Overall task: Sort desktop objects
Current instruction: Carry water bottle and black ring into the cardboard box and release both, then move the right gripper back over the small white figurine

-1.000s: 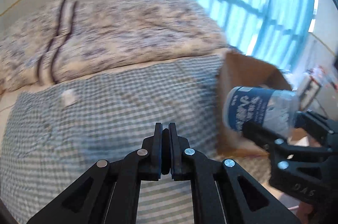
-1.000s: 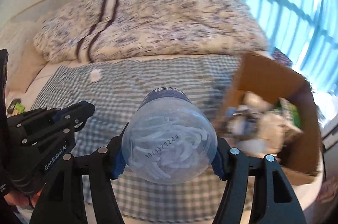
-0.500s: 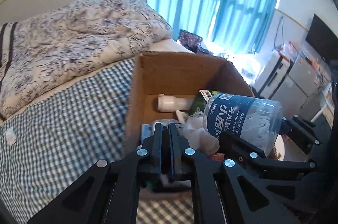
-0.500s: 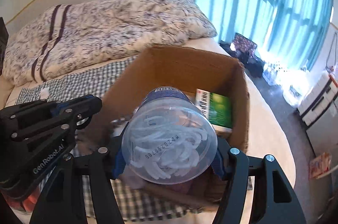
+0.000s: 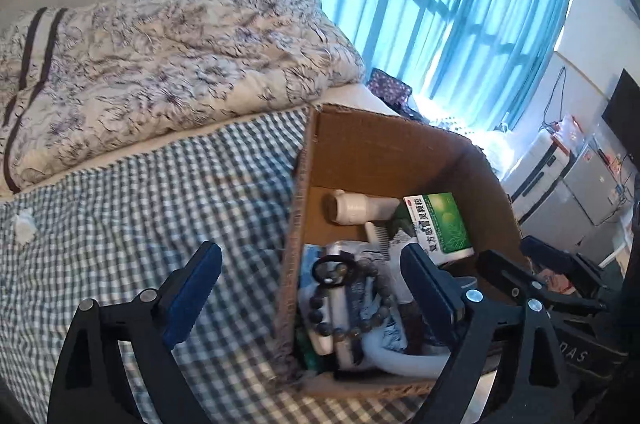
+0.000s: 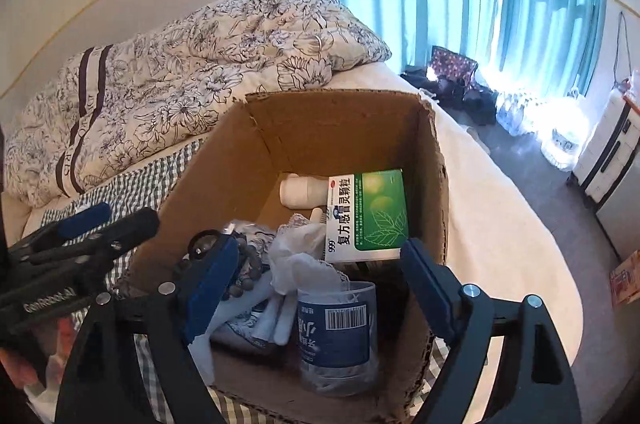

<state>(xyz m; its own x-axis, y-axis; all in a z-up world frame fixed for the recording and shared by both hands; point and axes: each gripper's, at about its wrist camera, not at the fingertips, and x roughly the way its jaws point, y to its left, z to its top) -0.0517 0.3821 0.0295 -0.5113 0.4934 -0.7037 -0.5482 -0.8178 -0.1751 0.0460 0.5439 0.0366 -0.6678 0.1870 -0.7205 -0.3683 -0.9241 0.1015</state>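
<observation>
Jar (image 6: 335,334) in cardboard box (image 6: 340,119): light, stiff, smooth plastic, best taken round its middle. Right gripper (image 6: 316,288) jaws wide, empty; left gripper (image 5: 316,288) likewise.

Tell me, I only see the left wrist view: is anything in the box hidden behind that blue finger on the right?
Observer: Yes, a clear jar with a blue label stands in the cardboard box, near its front wall.
Operator: Is the other hand-held gripper holding it?
Observer: No, the right hand-held gripper is open, fingers clear of the jar.
Operator: Anything on the label?
Observer: A barcode.
</observation>
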